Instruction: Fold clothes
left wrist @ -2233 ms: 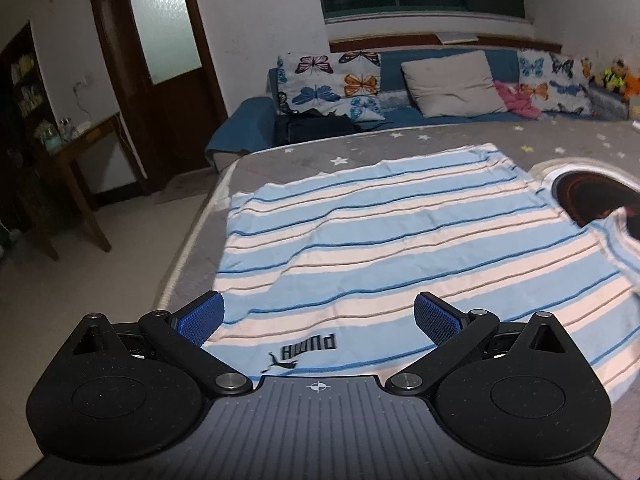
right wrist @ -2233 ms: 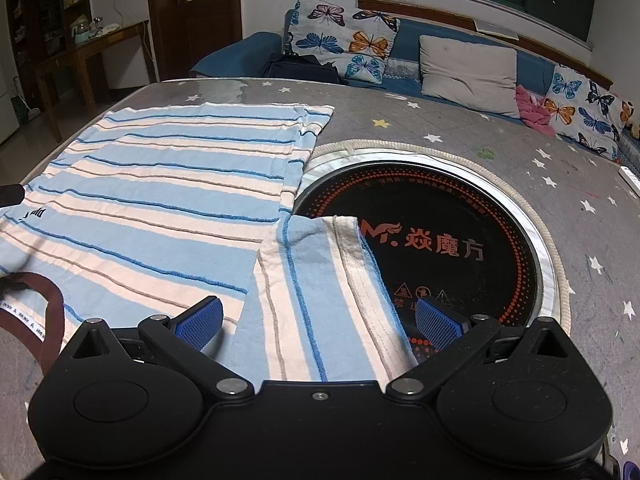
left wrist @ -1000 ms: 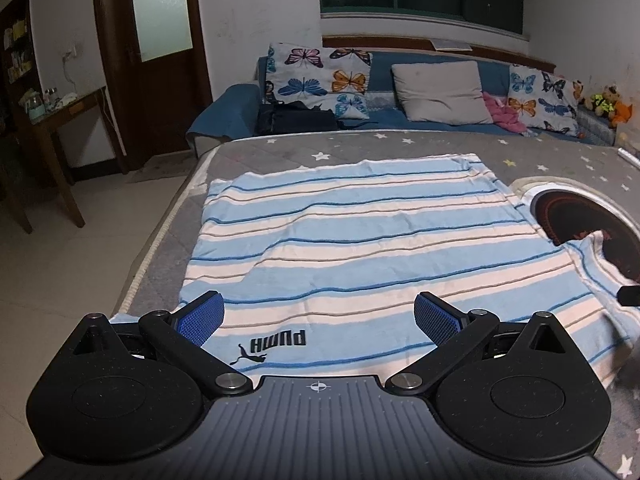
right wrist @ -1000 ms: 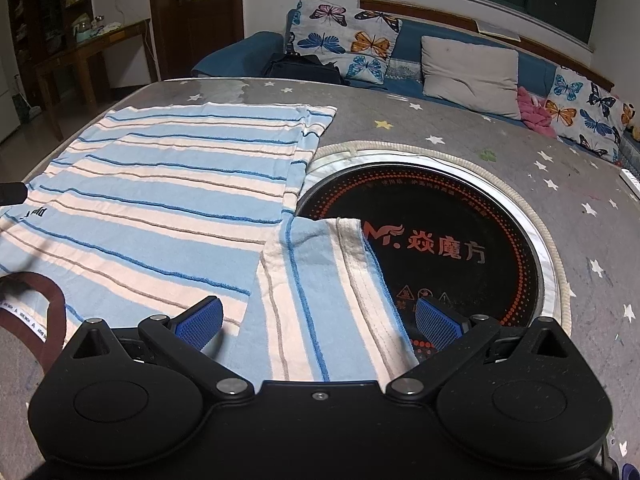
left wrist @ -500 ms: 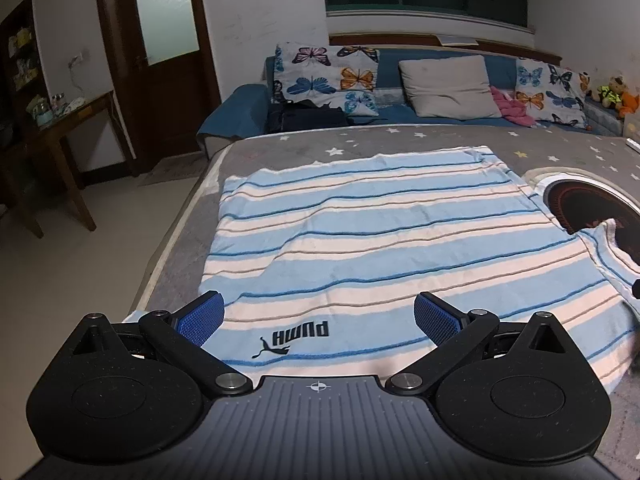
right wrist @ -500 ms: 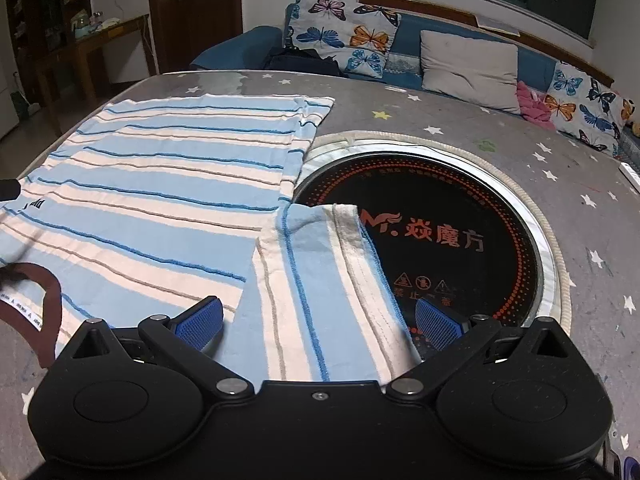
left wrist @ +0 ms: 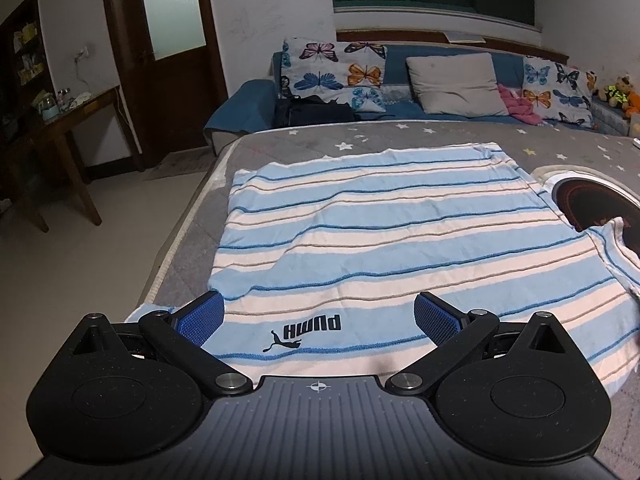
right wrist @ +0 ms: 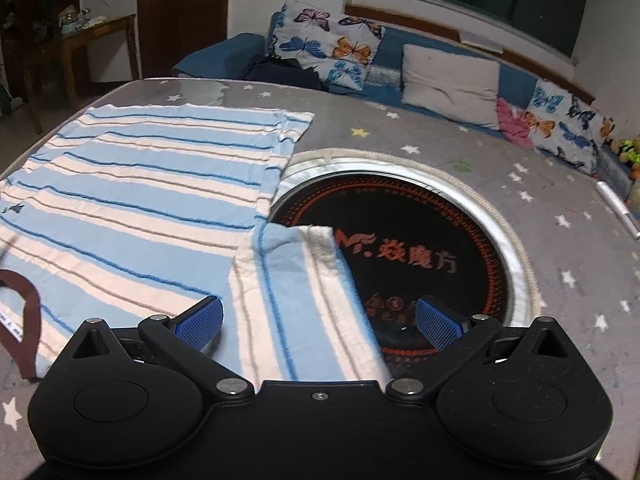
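A blue-and-cream striped T-shirt [left wrist: 380, 240] lies flat on a grey star-patterned table cover [left wrist: 360, 136], chest logo facing me. My left gripper [left wrist: 318, 316] hovers open over the shirt's chest near the logo, nothing between its blue pads. In the right wrist view the same T-shirt [right wrist: 132, 196] spreads to the left, and one sleeve [right wrist: 296, 292] lies over the edge of a round black hotplate [right wrist: 424, 248]. Open as well, my right gripper [right wrist: 318, 318] sits just above that sleeve, whose cloth runs between the two pads without being clamped.
A blue sofa [left wrist: 400, 92] with butterfly cushions and a grey pillow runs along the far side. A wooden side table [left wrist: 60, 128] and a door stand left, beyond the table's edge. The shirt's brown collar [right wrist: 28, 320] shows at lower left. A white stick-like object [right wrist: 616, 208] lies far right.
Both grippers stayed open. The left view drifted slightly closer to the shirt's logo end; the right gripper moved forward and lower over the sleeve, which now looms larger.
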Demonstrator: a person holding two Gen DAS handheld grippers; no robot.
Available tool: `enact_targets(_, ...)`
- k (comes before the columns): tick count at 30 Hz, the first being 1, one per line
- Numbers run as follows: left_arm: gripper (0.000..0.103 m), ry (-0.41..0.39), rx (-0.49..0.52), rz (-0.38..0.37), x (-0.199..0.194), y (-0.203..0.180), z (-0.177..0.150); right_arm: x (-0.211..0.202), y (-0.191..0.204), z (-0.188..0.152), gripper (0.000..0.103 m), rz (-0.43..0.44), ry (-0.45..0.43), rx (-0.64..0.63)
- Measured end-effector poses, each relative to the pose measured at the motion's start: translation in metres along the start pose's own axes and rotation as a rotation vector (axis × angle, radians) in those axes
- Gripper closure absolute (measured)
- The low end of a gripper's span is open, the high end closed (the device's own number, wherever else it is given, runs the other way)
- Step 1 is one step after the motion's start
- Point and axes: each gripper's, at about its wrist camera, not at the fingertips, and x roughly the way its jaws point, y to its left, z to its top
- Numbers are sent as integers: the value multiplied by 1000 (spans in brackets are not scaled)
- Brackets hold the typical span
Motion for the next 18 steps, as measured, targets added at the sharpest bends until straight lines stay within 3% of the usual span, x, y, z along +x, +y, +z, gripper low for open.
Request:
enact_targets(13,0,4,-2,1,1,-1,1,0,-1,5,0,-162,-43,-55)
enact_targets(18,0,4,-3,6,3,-1,1,0,4,7,0,-178,-54,-64)
